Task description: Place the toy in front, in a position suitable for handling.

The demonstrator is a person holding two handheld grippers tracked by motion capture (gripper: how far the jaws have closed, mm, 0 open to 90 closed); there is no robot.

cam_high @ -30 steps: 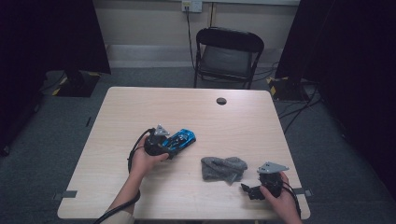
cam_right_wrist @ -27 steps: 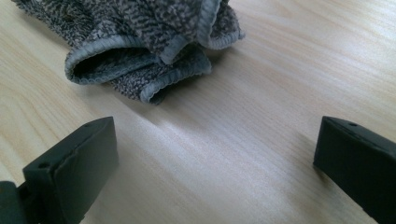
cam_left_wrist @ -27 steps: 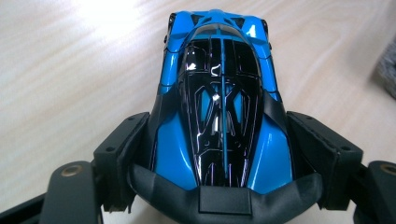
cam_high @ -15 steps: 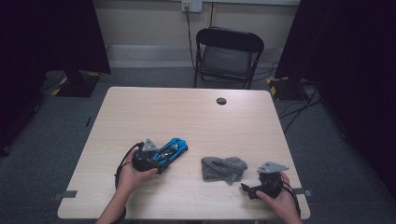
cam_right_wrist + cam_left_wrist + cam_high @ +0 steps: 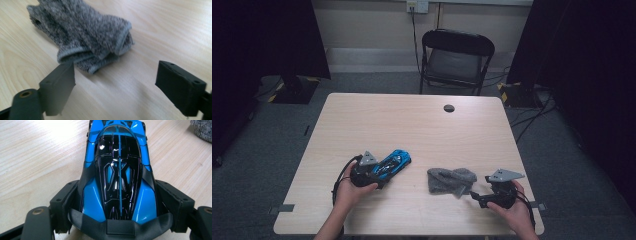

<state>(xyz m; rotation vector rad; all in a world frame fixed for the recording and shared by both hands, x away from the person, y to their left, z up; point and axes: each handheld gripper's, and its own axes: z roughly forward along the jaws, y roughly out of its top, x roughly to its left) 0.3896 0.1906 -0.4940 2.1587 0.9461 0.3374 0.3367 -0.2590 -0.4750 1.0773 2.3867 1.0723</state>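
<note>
A blue and black toy car [image 5: 394,162] [image 5: 118,170] rests on the light wooden table [image 5: 412,125], left of centre near the front. My left gripper [image 5: 379,172] [image 5: 117,202] is shut on the car's rear, one jaw pressed on each flank. A crumpled grey knitted cloth [image 5: 451,180] [image 5: 85,32] lies to the right of the car. My right gripper [image 5: 477,196] [image 5: 115,82] stands open just right of the cloth, jaws wide apart over bare wood, touching nothing.
A small dark round disc [image 5: 449,108] sits near the table's far edge. A black folding chair [image 5: 455,60] stands behind the table. Cables run over the grey carpet at the right.
My left gripper has drawn the toy car back toward the front left of the table. The right gripper and the cloth have stayed put.
</note>
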